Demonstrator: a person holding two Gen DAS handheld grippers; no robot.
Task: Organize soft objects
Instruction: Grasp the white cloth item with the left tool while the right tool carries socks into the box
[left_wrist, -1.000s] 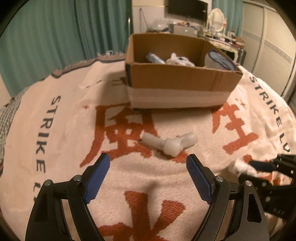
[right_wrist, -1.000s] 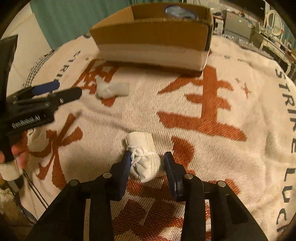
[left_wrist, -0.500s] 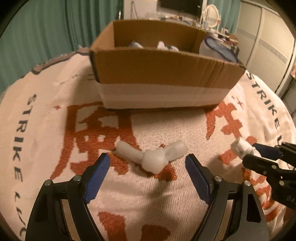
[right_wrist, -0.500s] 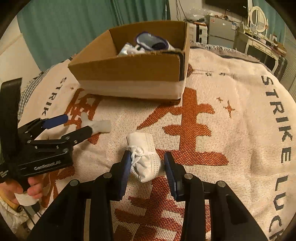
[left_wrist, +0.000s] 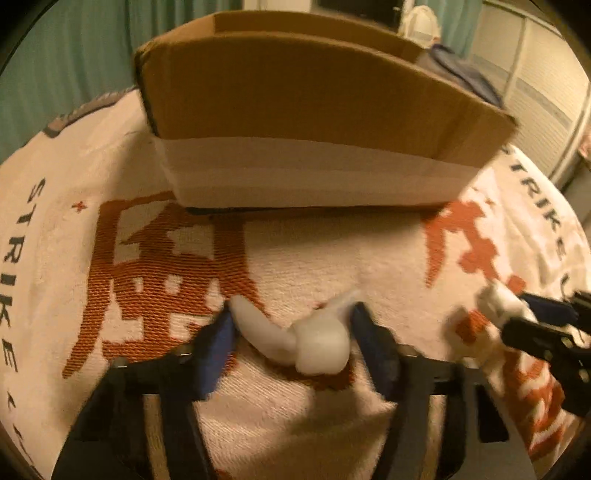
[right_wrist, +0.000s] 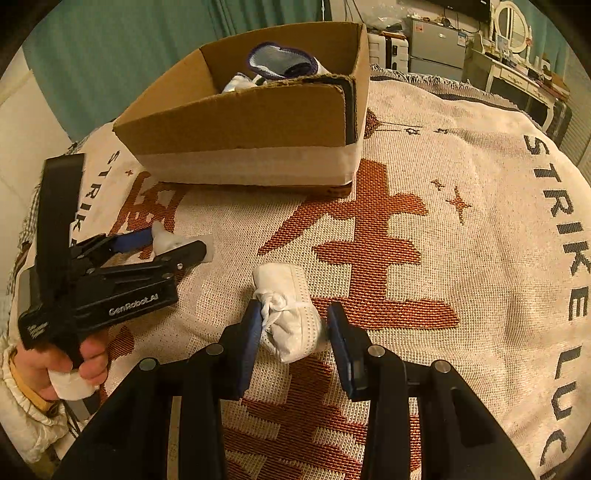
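Note:
A white bent sock roll lies on the blanket between my left gripper's blue pads, which touch both its ends; the view is blurred. It also shows in the right wrist view. My right gripper is shut on a knotted white sock bundle and holds it above the blanket. That bundle shows in the left wrist view. The open cardboard box stands behind both, with socks inside.
A cream blanket with red characters and black "STRIKE LUCK" lettering covers the surface. Teal curtains hang behind. Furniture and a mirror stand at the far right.
My left gripper moved forward and closed its jaws around the white sock roll. My right gripper lifted and carried its bundle nearer the box.

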